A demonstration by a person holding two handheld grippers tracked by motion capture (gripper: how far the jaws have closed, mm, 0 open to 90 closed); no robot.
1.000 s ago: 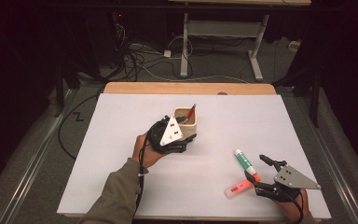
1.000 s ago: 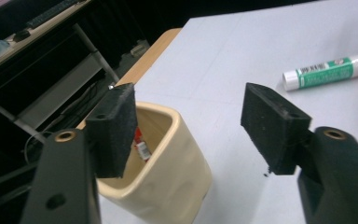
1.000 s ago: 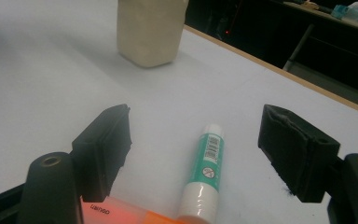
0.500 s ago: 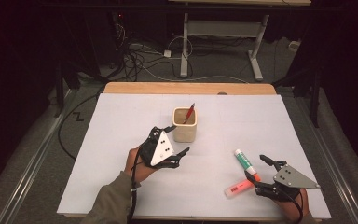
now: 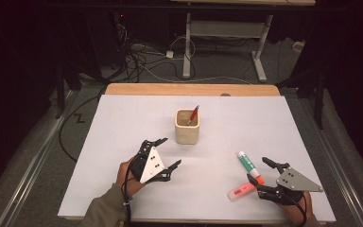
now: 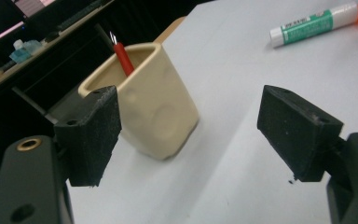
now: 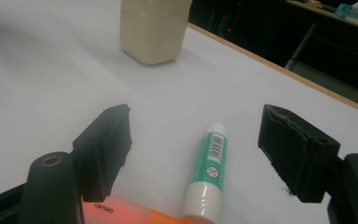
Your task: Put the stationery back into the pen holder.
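Right gripper (image 5: 260,170) at the near right edge of the table (image 5: 123,142), jaws spread wide, nothing gripped. In the right gripper view the glue stick (image 7: 208,175) lies flat between the two open pads, touched by neither: white tube, green label with small print, white end pointing away from the camera. Touching its near end, an orange highlighter (image 7: 135,212), translucent pink-orange body with small dark print, lying crosswise under the jaws. From the high view the two form a V on the white sheet just ahead of that gripper; the glue stick's near end shows orange there, cap or highlighter tip, cannot tell.

Left gripper (image 5: 166,153) near left-centre, grey three-cornered plate on top, hand and sleeve behind it. Jaws have just been opening and now stand wide apart, empty between them. It points toward the cup, near it but apart.

Cup (image 5: 187,126) further back, mid-table, upright: cream, squarish with rounded corners, dimpled sides, matte. Red pen (image 5: 192,115) stands tilted inside it, leaning on the rim, metal tip sticking up.

Beyond the white sheet a strip of wooden table edge, then dark floor with cables (image 5: 142,56) and a desk frame (image 5: 227,33).
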